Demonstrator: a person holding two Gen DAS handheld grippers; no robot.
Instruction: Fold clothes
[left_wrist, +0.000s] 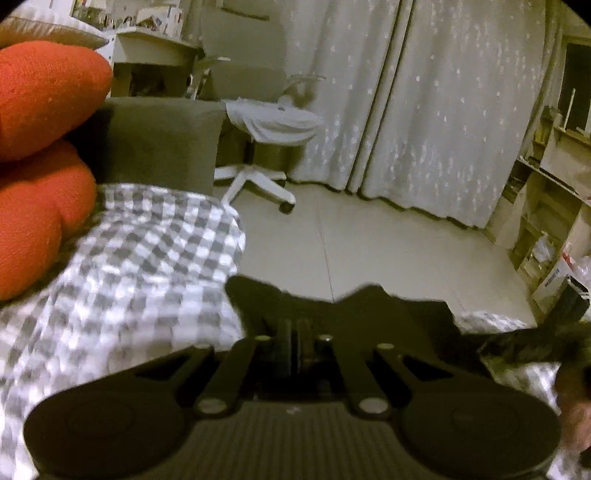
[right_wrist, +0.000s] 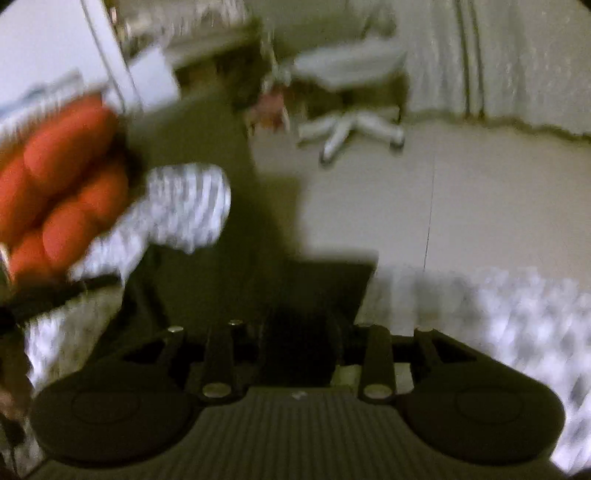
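Observation:
A dark garment (left_wrist: 343, 306) hangs across my left gripper (left_wrist: 295, 332), whose jaws stand shut on its edge. In the right wrist view the same dark garment (right_wrist: 317, 288) is pinched in my right gripper (right_wrist: 301, 332), jaws shut on it. Both grippers hold it up above a grey-and-white checked sheet (left_wrist: 140, 266) that also shows blurred in the right wrist view (right_wrist: 498, 317). An orange-gloved hand (left_wrist: 40, 147) is at the left of the left wrist view; in the right wrist view the orange glove (right_wrist: 62, 184) shows at the left too.
A white swivel chair (left_wrist: 266, 125) with a pale cloth on it stands on the tiled floor (left_wrist: 369, 251) before long curtains (left_wrist: 424, 110). Shelves (left_wrist: 546, 206) are at the right. A dark bed end panel (left_wrist: 155, 140) rises behind the checked sheet.

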